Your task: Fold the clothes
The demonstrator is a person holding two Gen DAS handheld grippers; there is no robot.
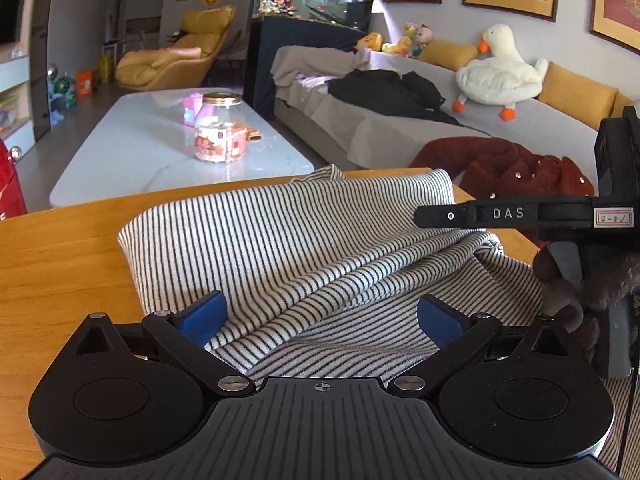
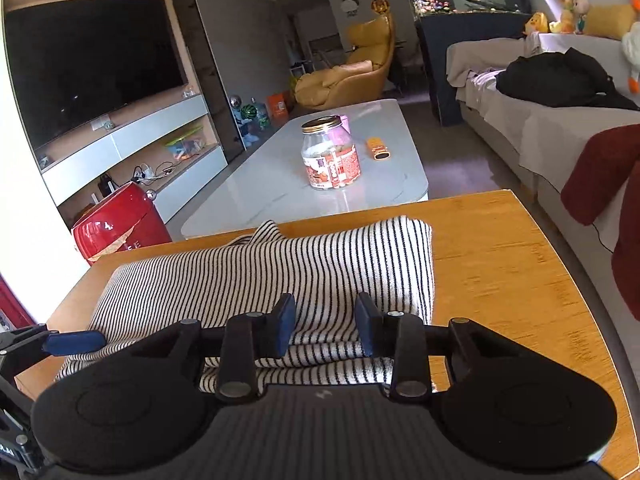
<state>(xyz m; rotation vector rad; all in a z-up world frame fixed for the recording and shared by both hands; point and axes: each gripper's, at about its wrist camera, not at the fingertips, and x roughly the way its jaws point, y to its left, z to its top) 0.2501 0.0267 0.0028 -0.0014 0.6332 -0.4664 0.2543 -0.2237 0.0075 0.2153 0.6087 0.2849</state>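
A black-and-white striped garment (image 1: 280, 232) lies folded on the wooden table (image 1: 60, 264), with a loose fold running toward its right side. My left gripper (image 1: 320, 314) stands open, its blue pads wide apart over the near part of the cloth. My right gripper (image 1: 432, 216) comes in from the right, just above the raised fold. In the right wrist view the right gripper (image 2: 325, 326) is open, with a narrow gap between its pads and the striped garment (image 2: 280, 272) lying between them unpinched. One blue finger of the left gripper (image 2: 74, 342) shows at the cloth's left edge.
Bare wood of the table (image 2: 500, 264) stretches right of the garment. Beyond it stands a white coffee table (image 2: 280, 184) with a jar (image 2: 332, 156). A sofa (image 1: 540, 128) holds a red garment (image 1: 500, 164), a black garment (image 1: 384, 88) and a plush goose (image 1: 500, 72). A red case (image 2: 120, 220) sits left.
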